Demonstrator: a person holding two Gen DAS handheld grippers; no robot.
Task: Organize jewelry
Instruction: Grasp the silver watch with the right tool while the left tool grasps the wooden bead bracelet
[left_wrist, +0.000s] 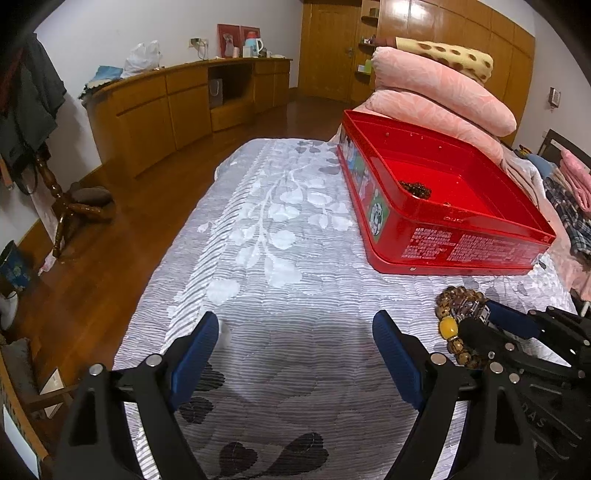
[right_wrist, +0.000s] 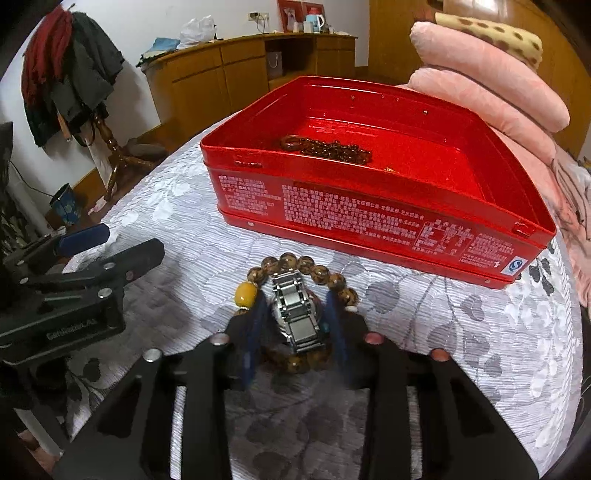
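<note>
On the grey leaf-patterned bedspread (right_wrist: 184, 206) lies a brown bead bracelet (right_wrist: 306, 264) with one yellow bead (right_wrist: 245, 293). A silver metal watch (right_wrist: 295, 314) rests inside its ring. My right gripper (right_wrist: 297, 299) points down over it, its blue pads (right_wrist: 258, 321) against both sides of the watch case. The open red tin (right_wrist: 369, 206) stands just beyond and holds a dark bead necklace (right_wrist: 332, 149). My left gripper (left_wrist: 295, 332) is open over bare bedspread, left of the bracelet (left_wrist: 448, 295). The right gripper (left_wrist: 517, 325) hides most of the watch in the left wrist view.
Folded pink quilts (right_wrist: 487, 74) are stacked behind and right of the tin (left_wrist: 443, 221). The bed's left edge drops to a wooden floor (left_wrist: 147, 206). A coat stand (right_wrist: 74, 81) and a long wooden cabinet (left_wrist: 166, 99) line the wall.
</note>
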